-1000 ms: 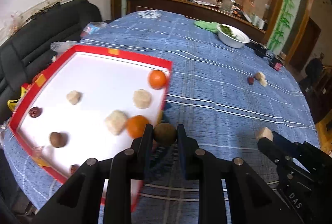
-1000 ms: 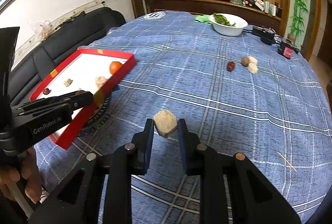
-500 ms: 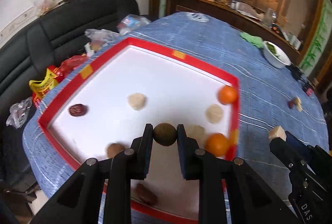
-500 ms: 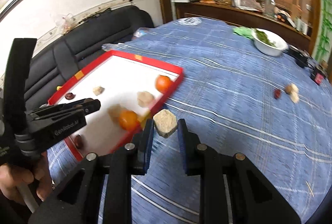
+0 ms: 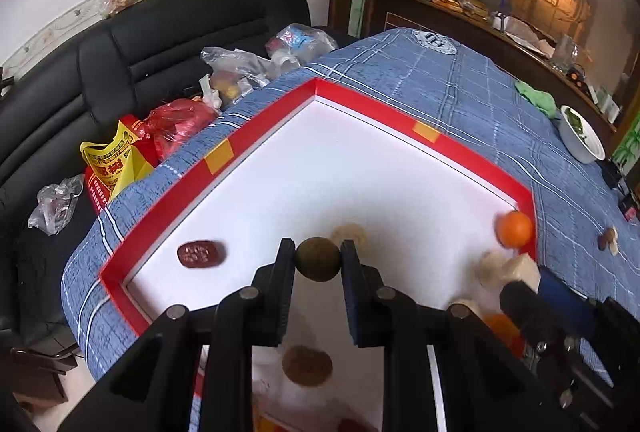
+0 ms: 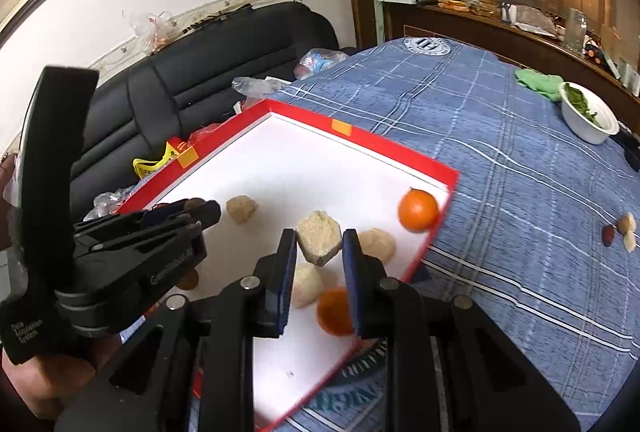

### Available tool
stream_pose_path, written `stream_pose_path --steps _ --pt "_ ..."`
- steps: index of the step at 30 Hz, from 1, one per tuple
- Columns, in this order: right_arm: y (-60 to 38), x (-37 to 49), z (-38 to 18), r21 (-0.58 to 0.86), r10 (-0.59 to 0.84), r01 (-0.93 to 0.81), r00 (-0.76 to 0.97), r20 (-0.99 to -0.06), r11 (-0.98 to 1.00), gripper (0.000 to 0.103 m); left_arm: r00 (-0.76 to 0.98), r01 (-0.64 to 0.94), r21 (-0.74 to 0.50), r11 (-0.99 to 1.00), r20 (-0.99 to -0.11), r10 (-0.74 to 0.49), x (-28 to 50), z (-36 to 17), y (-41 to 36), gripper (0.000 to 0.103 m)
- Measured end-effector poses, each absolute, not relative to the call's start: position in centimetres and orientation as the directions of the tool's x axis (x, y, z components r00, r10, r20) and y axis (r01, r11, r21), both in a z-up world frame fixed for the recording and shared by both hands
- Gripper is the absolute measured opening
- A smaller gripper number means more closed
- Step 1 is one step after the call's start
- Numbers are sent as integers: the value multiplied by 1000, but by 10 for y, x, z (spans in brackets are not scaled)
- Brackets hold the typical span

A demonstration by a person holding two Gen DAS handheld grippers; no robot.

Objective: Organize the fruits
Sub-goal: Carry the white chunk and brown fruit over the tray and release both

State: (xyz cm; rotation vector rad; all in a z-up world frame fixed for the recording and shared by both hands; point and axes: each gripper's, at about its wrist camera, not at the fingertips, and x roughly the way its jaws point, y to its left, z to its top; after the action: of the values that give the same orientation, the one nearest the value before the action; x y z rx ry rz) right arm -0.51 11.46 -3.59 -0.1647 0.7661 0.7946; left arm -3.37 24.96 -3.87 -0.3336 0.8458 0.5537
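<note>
My left gripper (image 5: 318, 259) is shut on a round brown fruit (image 5: 318, 259) and hangs over the red-rimmed white tray (image 5: 352, 104). My right gripper (image 6: 319, 244) is shut on a pale beige lump (image 6: 319, 243), above the tray (image 6: 400, 148) near its right side. In the tray lie a dark red date (image 5: 199, 254), an orange (image 6: 417, 210), a second orange (image 6: 335, 312), several beige lumps (image 6: 241, 209) and a brown round fruit (image 5: 307, 366). In the right wrist view the left gripper (image 6: 200, 210) shows at the left, held by a hand (image 6: 28, 380).
A round table with a blue checked cloth (image 6: 520, 160) carries the tray. A white bowl of greens (image 6: 588, 116) and a green cloth (image 6: 538, 82) sit far right. A date and two pale pieces (image 6: 620, 230) lie on the cloth. A black sofa (image 5: 120, 44) with plastic bags (image 5: 176, 124) stands behind.
Both grippers have swung left from the bare cloth to over the tray, each still holding its piece. The tray now fills the middle of both views.
</note>
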Motion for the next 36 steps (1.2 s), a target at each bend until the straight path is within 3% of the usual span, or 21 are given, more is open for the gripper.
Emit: stream_pose_path --steps 36 --pt "146 21 -60 143 544 -694 401 -737 705 26 428 -670 -5 742 -820 380 -13 -53 280 22"
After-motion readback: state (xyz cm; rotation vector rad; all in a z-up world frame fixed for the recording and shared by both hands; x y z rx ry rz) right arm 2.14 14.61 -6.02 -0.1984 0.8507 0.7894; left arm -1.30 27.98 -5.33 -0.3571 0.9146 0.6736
